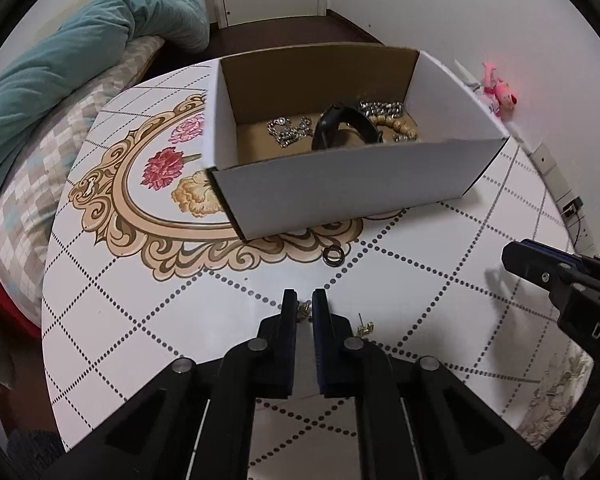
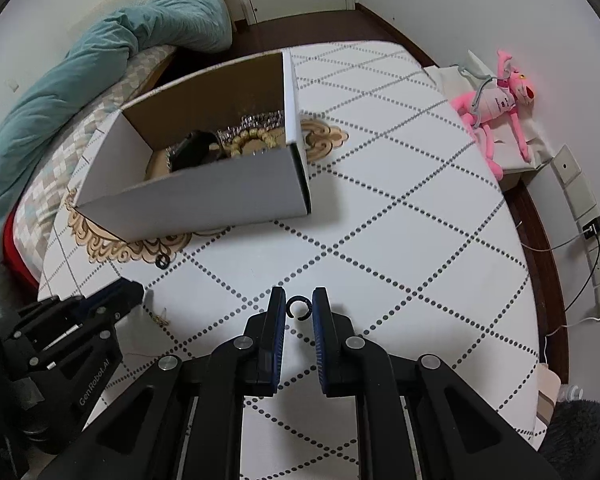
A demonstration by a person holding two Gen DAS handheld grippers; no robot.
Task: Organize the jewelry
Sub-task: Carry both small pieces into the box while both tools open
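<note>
- On the tabletop (image 1: 440, 264), past both grippers: white cardboard box (image 1: 340, 184), open on top, set partly over a printed flower frame.
- Inside the box: silver chains (image 1: 290, 130), black bracelet (image 1: 342, 126), beige bead bracelet (image 1: 400, 126), all lying on the brown floor.
- Just in front of the box on the bare tabletop: dark ring (image 1: 333, 256), flat, apart from the box wall.
- Low at the near edge: left gripper (image 1: 304, 308), jaws narrowed around a small gold earring (image 1: 305, 309); cannot tell whether actually clamped or only flanking it.
- Just right of that gripper, lying loose: second gold earring (image 1: 364, 326).
- Further right: right gripper (image 2: 299, 307), jaws slightly apart, with a black open ring (image 2: 299, 307) between the tips; gap visible on both sides, so apparently not pinched.
- Off the tabletop by the wall: pink plush toy (image 2: 496, 108).
- Left of the tabletop: bed with teal duvet (image 1: 80, 52).
</note>
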